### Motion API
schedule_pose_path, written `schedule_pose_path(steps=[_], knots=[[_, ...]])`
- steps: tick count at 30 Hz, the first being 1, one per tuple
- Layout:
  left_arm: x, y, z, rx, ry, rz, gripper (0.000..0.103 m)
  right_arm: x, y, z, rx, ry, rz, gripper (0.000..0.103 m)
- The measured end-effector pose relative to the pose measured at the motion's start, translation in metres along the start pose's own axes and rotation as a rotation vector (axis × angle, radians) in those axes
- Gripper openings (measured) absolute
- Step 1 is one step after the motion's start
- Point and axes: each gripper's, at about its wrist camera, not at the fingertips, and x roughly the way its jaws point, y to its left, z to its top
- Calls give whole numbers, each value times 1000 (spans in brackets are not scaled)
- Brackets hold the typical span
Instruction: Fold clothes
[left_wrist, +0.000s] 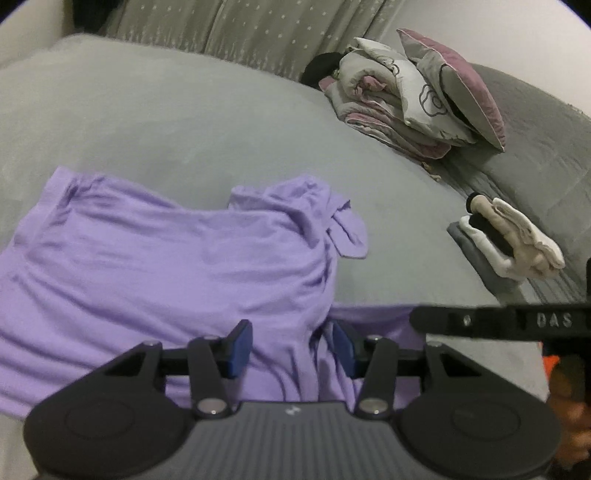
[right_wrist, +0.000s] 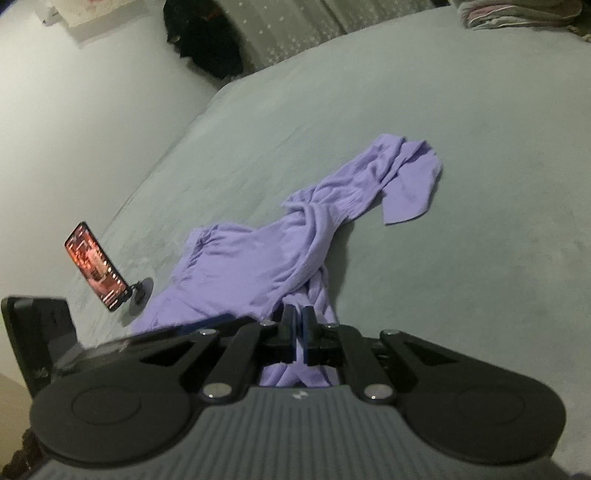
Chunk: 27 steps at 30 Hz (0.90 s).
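Pinching the purple shirt (right_wrist: 258, 266) hem in my right gripper (right_wrist: 298, 314), I should lift slowly while my half-open left gripper (left_wrist: 291, 347) straddles a fold, ungripped.

Lilac shirt (left_wrist: 166, 258), grey bedsheet (left_wrist: 184, 129)

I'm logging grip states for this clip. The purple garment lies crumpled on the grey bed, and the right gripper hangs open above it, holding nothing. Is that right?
Not quite. The right wrist view shows the right gripper shut on the purple garment, fabric pinched between its pads. The garment does lie crumpled on the grey bed.
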Motion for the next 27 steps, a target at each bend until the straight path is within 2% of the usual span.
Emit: schedule_pose_path(steps=[6,8,10,12,15,16,17,18,27], knots=[[24,-6,8,-20,-16,18,48,8,-11,2,40,39,-8,15],[31,-7,9,-30,-11,25,35,13,-18,3,75,46,-39,17],[36,-7,9,-44,-11,31,14,18,-27,5,110,50,-62,17],[37,-6,8,-62,-29,45,7,23,-34,6,138,56,-72,18],[31,-2,9,-93,-67,54,5,28,-39,9,155,66,-71,20],[28,0,10,-102,-82,57,4,31,-39,10,157,69,-67,28],[25,3,10,-109,-93,60,4,33,-38,10,158,70,-63,43],[22,6,10,-118,-103,63,4,34,-37,11,156,67,-60,49],[7,50,5,-222,-116,134,4,45,-31,17,123,13,-47,51]])
